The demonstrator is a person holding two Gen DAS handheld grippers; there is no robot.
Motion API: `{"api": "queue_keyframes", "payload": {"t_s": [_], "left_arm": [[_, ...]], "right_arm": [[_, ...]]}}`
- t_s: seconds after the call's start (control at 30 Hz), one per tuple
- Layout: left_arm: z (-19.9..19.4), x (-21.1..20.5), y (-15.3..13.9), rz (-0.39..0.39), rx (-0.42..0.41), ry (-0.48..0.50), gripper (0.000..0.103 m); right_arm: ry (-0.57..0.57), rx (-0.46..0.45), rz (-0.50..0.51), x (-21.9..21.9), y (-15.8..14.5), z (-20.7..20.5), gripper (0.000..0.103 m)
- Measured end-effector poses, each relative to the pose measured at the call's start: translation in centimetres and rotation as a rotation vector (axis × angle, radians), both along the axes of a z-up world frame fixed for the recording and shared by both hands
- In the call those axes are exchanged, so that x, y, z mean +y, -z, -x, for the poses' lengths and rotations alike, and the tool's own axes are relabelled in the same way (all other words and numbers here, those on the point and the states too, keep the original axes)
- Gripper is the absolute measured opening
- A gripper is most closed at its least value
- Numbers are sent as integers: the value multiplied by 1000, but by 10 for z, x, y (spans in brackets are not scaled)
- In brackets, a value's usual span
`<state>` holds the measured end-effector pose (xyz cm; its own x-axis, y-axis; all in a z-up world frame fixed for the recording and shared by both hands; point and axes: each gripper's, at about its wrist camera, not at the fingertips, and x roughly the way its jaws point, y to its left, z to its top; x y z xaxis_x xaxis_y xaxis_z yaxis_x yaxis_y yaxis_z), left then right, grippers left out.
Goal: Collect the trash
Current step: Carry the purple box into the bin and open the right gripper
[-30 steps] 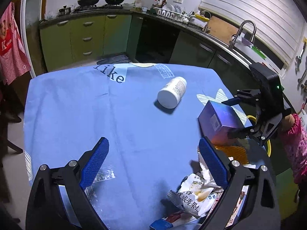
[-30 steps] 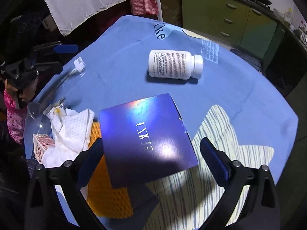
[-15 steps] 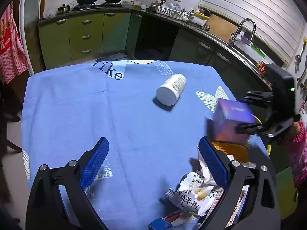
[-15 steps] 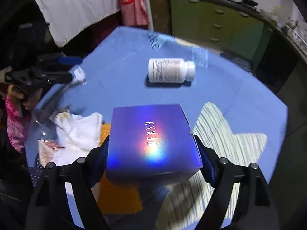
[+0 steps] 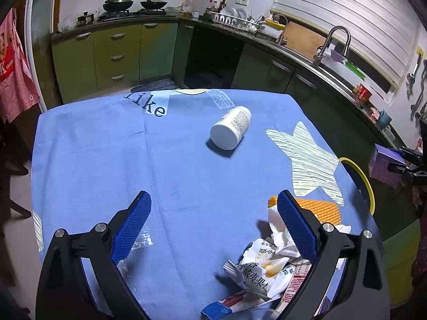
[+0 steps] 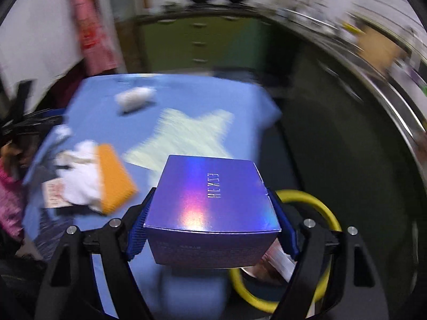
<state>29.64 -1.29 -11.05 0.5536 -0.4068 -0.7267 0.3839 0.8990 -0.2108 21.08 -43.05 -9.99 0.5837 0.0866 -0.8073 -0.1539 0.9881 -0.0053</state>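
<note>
Trash for us to collect lies in several places. We grip a purple iridescent box point(image 6: 212, 202) in our right gripper point(image 6: 212, 222), both blue pads pressed against its side walls, and it hangs off the table's edge over a yellow-rimmed bin point(image 6: 324, 213) beside the table. From the left wrist view the same box point(image 5: 384, 166) shows at the far right, past the blue tablecloth point(image 5: 106, 160) and beyond the bin's yellow rim point(image 5: 367, 186). The right wrist view is smeared by motion, so we cannot read much of the room behind.

Our left gripper point(image 5: 213, 226) hangs above the near part of the table with its jaws spread wide and nothing between them. A white pill bottle point(image 5: 230, 128) lies on its side near the middle of the cloth, base towards us, well apart from everything else. Close to our left gripper's right finger sits a heap of litter: crumpled white tissue point(image 5: 280, 229), a printed snack wrapper point(image 5: 256, 272) and a red-and-blue packet point(image 5: 226, 304). An orange sponge cloth point(image 5: 320, 208) lies flat just behind the tissue, touching it. A pale striped star point(image 5: 307, 157) is printed on the cloth between the bottle and the bin.
</note>
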Motion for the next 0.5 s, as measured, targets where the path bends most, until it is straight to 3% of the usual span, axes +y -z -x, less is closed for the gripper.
{"api": "queue_keyframes", "payload": {"t_s": [0.2, 0.37, 0.5], "left_arm": [[3, -2, -1, -5, -8, 6, 94], [3, -2, 1, -3, -2, 11, 94], [3, -3, 1, -7, 1, 17, 94]], "right_arm": [[243, 155, -7, -78, 53, -14, 75], [332, 202, -72, -112, 96, -35, 76], [388, 199, -114, -123, 107, -38, 78]]}}
